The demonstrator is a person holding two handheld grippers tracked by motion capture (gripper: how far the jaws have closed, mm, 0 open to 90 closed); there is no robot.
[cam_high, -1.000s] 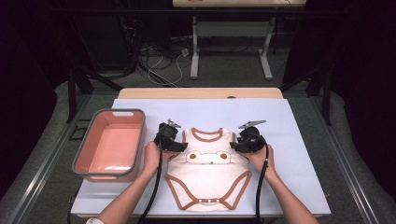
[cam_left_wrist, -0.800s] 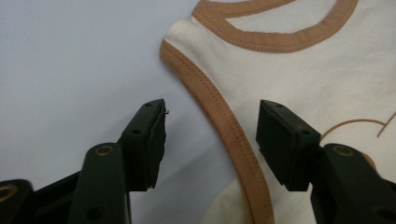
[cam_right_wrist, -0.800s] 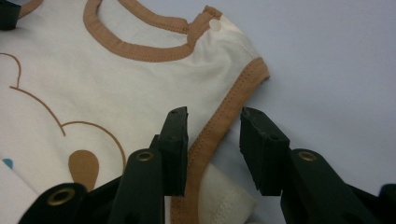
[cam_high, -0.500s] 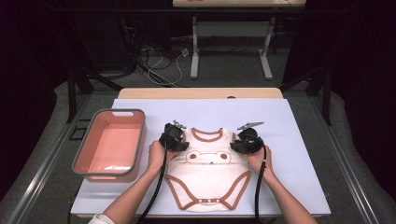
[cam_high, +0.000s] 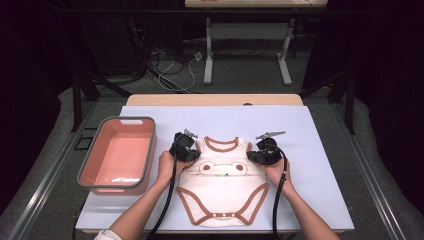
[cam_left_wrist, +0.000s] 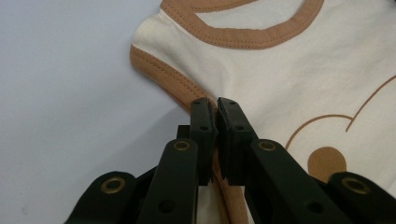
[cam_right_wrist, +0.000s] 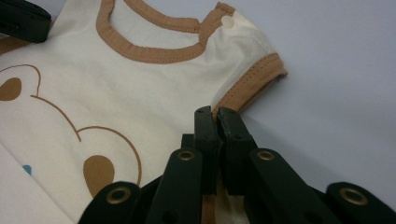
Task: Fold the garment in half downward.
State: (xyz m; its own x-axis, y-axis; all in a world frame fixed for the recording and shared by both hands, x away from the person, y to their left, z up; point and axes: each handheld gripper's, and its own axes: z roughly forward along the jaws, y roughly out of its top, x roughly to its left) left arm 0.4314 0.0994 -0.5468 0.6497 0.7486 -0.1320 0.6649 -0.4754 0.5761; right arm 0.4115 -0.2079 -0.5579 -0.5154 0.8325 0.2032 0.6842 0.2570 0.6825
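Note:
A cream baby bodysuit (cam_high: 222, 187) with brown trim and a bear face lies flat on the white table sheet (cam_high: 310, 150), neck away from me. My left gripper (cam_high: 189, 149) sits at its left armhole; in the left gripper view the gripper (cam_left_wrist: 215, 105) has its jaws pinched on the brown armhole edge (cam_left_wrist: 159, 74) after just closing. My right gripper (cam_high: 256, 154) is at the right armhole. The right gripper (cam_right_wrist: 214, 113) has likewise just closed, its jaws clamped on the brown sleeve trim (cam_right_wrist: 252, 86) of the bodysuit (cam_right_wrist: 116, 98).
A pink tub (cam_high: 117, 156) with a grey rim stands on the sheet's left part, a hand's width from the left gripper. Bare sheet lies right of and beyond the bodysuit. Table legs and cables (cam_high: 175, 65) are on the floor behind.
Both grippers have shifted slightly inward onto the bodysuit's armholes and their jaws have closed on the fabric edges. The bodysuit still lies flat.

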